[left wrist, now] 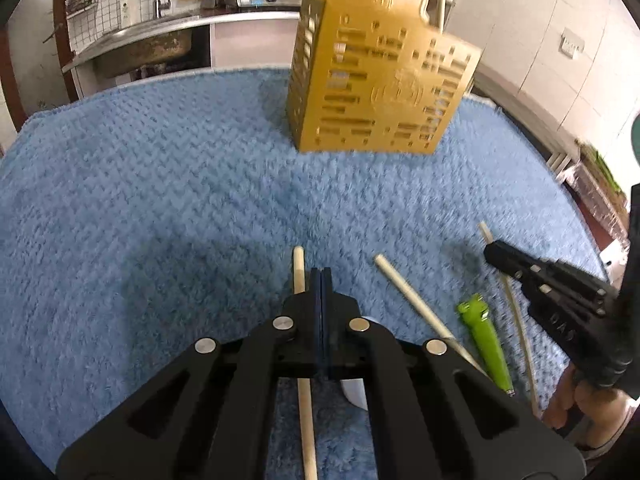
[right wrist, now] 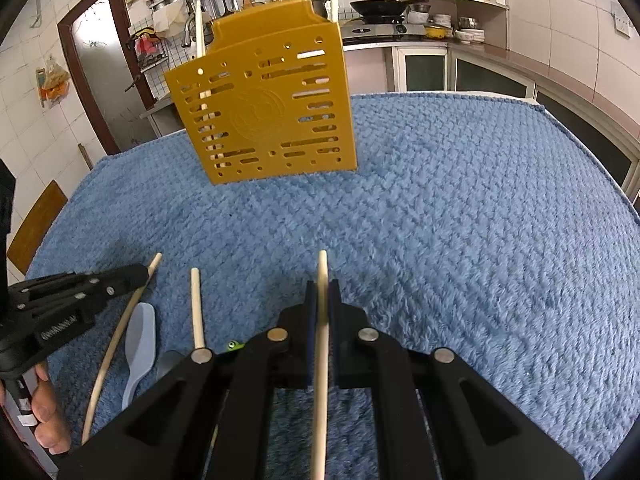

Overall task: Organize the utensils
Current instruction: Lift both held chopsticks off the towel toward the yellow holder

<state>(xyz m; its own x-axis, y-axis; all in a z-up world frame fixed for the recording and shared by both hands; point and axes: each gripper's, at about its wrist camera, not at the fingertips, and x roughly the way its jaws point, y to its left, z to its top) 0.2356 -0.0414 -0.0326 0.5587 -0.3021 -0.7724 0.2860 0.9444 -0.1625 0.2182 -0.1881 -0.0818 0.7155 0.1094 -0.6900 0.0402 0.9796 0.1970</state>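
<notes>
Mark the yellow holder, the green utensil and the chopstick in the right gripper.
yellow holder [right wrist: 264, 120], right wrist view, front wall.
green utensil [left wrist: 486, 340], left wrist view, mid-handle.
chopstick [right wrist: 322, 276], right wrist view, tip beyond fingers.

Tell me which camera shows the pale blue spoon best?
The right wrist view: the pale blue spoon lies almost whole on the blue towel. In the left wrist view only a pale sliver peeks out under the left gripper.

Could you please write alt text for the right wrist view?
The right gripper pinches a pale chopstick between its fingers above a blue towel. A gold utensil holder stands ahead; the left gripper is at left.
</notes>
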